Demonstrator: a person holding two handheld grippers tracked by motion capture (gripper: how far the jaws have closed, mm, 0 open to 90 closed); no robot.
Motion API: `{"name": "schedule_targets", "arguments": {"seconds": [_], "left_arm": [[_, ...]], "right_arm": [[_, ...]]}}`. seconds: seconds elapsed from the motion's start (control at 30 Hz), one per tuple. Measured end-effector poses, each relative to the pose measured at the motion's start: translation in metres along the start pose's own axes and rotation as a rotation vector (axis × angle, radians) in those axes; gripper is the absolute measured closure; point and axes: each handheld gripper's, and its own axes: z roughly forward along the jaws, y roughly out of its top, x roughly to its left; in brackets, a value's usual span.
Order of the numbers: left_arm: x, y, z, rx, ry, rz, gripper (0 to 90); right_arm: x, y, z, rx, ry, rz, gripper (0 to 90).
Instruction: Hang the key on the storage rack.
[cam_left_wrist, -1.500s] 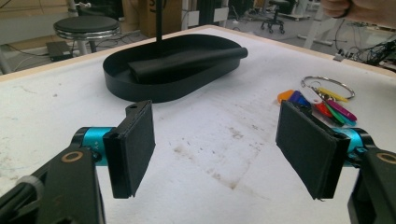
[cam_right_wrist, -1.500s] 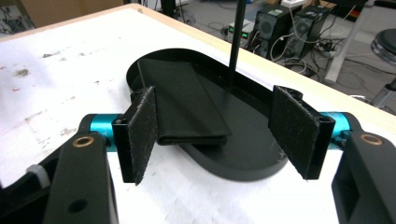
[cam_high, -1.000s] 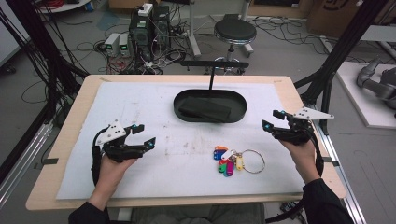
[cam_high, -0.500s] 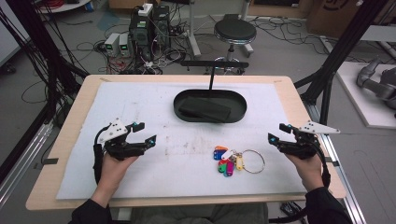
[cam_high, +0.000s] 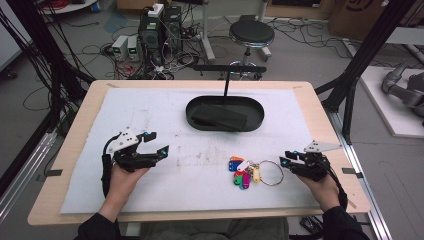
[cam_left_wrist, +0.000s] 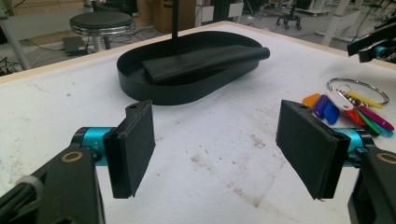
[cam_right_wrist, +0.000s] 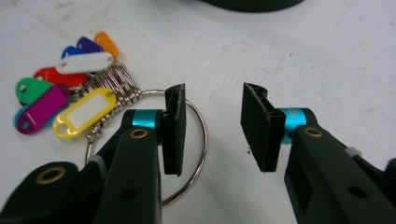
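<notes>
While my right gripper (cam_right_wrist: 212, 133) sits low over the white mat (cam_high: 165, 115), its jaws have just been closing and now stand part-way apart, pads clear of everything. One edge of the metal key ring (cam_right_wrist: 198, 140) passes behind its left pad (cam_right_wrist: 173, 130); the rest of the loop lies in the gap between the jaws, untouched as far as I can tell. Coloured key tags (cam_right_wrist: 60, 100) fan out from the ring, beyond and to the left of that left jaw. My left gripper (cam_left_wrist: 217, 149) holds its jaws wide with bare mat between them. Ahead of it sits the black oval tray (cam_left_wrist: 154, 91) with a dark flat block (cam_left_wrist: 205, 60) inside, and the tags lie off past its right jaw.
</notes>
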Motion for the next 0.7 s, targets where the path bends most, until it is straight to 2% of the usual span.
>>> {"name": "schedule_targets", "arguments": {"seconds": [0.03,0.2,0.33,0.47,0.53,0.6,0.7], "left_arm": [[0.0,0.0,0.0,0.0,0.002,-0.003,28.1],[0.0,-0.002,-0.003,0.003,0.005,-0.004,28.1],[0.001,-0.003,-0.006,-0.001,0.011,-0.007,28.1],[0.001,-0.005,-0.009,-0.001,0.014,-0.015,28.1],[0.001,-0.005,-0.01,-0.003,0.015,-0.017,28.1],[0.001,-0.005,-0.011,-0.005,0.016,-0.016,28.1],[0.001,-0.005,-0.013,-0.005,0.021,-0.016,28.1]], "right_arm": [[0.001,0.0,0.004,0.021,0.003,-0.002,65.6],[0.002,0.002,0.02,0.093,0.01,-0.018,69.1],[0.007,0.003,0.031,0.165,0.001,-0.058,72.0],[0.007,0.003,0.032,0.165,-0.015,-0.062,78.1],[0.008,0.003,0.032,0.161,-0.018,-0.076,86.7],[0.01,0.003,0.032,0.165,-0.03,-0.095,87.3],[0.007,0.004,0.031,0.16,-0.018,-0.063,87.6]]}}
